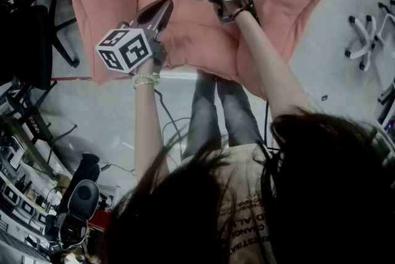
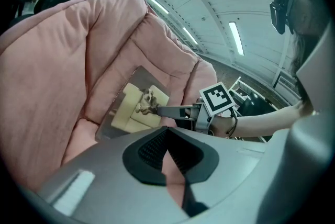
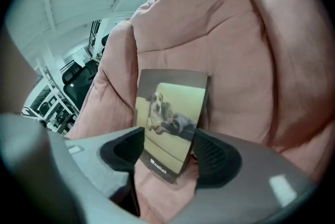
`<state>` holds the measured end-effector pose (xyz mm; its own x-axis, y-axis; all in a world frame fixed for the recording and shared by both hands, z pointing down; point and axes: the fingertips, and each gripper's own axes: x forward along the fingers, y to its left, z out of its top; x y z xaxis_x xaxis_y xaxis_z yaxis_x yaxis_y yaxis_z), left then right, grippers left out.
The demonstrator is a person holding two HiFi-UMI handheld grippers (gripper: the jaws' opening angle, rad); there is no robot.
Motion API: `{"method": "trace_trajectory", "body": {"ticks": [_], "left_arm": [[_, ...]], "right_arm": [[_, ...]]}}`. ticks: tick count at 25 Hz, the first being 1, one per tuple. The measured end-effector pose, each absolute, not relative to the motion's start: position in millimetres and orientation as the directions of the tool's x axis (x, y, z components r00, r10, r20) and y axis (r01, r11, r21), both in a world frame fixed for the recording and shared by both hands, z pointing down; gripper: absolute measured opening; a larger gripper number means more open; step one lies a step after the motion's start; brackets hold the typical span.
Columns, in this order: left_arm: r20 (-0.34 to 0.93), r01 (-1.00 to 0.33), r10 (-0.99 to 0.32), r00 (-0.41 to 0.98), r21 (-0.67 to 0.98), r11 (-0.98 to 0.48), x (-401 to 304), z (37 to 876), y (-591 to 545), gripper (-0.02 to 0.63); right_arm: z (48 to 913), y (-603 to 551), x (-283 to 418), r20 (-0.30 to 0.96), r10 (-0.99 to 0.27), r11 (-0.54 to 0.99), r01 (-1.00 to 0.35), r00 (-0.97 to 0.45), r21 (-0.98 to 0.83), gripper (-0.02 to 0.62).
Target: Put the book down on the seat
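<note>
The book (image 3: 170, 118), dog-photo cover outward, stands on the pink seat (image 1: 185, 41), leaning against the backrest (image 3: 235, 60). We see the right tool (image 3: 168, 154) open, its pads flanking the book's lower edge without pressing. The left tool (image 2: 167, 133) hovers over the seat's front, closed and empty.

The thick quilted fabric seat (image 1: 185, 34) is plain salmon pink all over. The thin book (image 3: 170, 118) has a dull grey-brown cover framing a photo of a white and brown dog on a pale yellow-green sofa, with small white lettering low down. The left gripper (image 2: 167, 150) and right gripper (image 3: 166, 157) are matt grey with black ribbed pads, and each bears a white cube (image 1: 123, 50) printed with black square markers
</note>
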<state>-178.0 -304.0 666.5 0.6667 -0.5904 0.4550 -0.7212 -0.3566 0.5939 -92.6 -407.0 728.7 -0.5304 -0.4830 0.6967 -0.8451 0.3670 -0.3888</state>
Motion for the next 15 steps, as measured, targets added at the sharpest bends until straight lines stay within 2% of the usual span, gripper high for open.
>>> {"method": "trace_trajectory", "body": {"ticks": [7,15], "left_arm": [[0.452,-0.72,-0.591,0.669,0.592,-0.362,-169.2,654.8,-300.4,-0.005],[0.432,-0.717,-0.609,0.665,0.597,-0.359,-161.0,622.8,-297.6,-0.005]], "right_arm": [[702.8,-392.6,-100.2,0.665,-0.44,0.408,-0.794,-0.604,-0.451,0.267],[656.1,-369.7,-98.5,0.626,-0.409,0.452,-0.743,-0.664,-0.493,0.182]]}}
